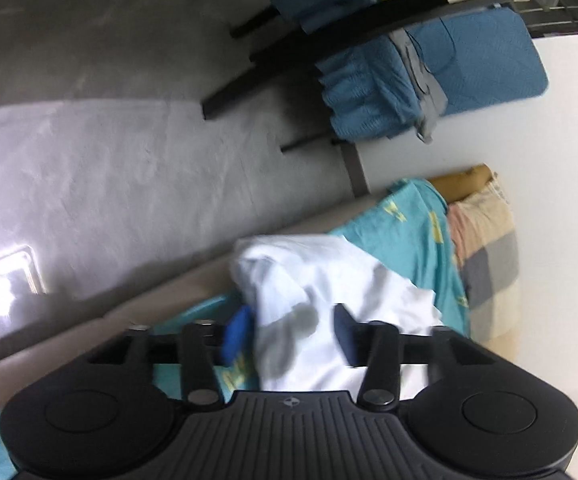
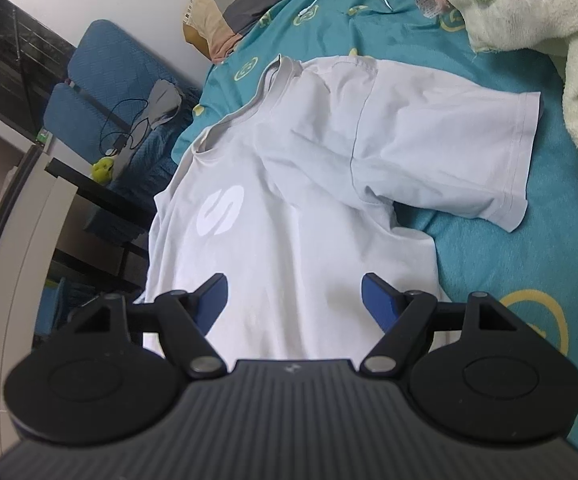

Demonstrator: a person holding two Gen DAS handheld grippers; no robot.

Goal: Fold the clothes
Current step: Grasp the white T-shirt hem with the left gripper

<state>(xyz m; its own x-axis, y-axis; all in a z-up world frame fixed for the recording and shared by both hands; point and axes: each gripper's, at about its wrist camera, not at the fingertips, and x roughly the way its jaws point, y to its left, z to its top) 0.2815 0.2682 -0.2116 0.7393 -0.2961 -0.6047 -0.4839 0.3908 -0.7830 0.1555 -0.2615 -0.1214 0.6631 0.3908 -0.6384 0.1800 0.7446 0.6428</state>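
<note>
On the teal bedsheet (image 2: pixel 489 240) a white T-shirt (image 2: pixel 309 200) is spread chest-up, one sleeve (image 2: pixel 449 152) laid out for folding. The right gripper (image 2: pixel 293 300) is held wide above its body; the left gripper (image 1: pixel 289 336), also parted, straddles bunched cloth.

Left wrist view: motion-blurred throughout, with blown-out glare on the floor (image 1: pixel 5 280) at left. Right wrist view: sharp, evenly and softly lit; the T-shirt (image 2: pixel 289 200) casts faint shadows. Both show fisheye bending and dark corners at the edges.
</note>
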